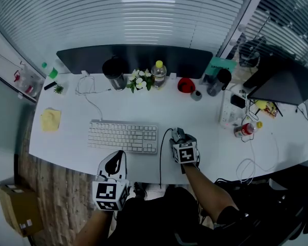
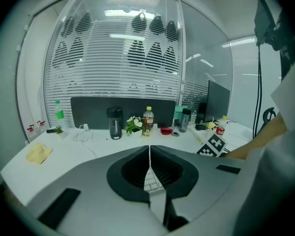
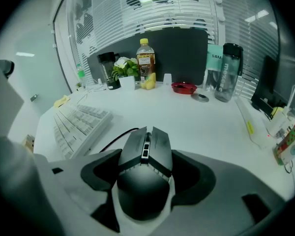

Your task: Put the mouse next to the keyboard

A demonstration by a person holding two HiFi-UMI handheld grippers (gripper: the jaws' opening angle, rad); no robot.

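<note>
A dark grey wired mouse [image 1: 177,134] rests on the white desk [image 1: 195,117] just right of the white keyboard [image 1: 123,136], its black cable curling toward the desk's front edge. My right gripper [image 1: 180,140] is shut on the mouse. In the right gripper view the mouse [image 3: 145,154] fills the space between the jaws, with the keyboard [image 3: 81,124] to its left. My left gripper [image 1: 114,164] hovers at the front edge below the keyboard. Its jaws are shut and hold nothing; in the left gripper view they meet in a line [image 2: 149,163].
Along the back stand a black tumbler [image 1: 114,73], a small flower plant [image 1: 139,79], a yellow-capped bottle [image 1: 158,74], a red dish [image 1: 186,85] and a dark flask [image 1: 217,82]. A yellow cloth [image 1: 51,119] lies far left. A power strip [image 1: 227,109] and cables lie right.
</note>
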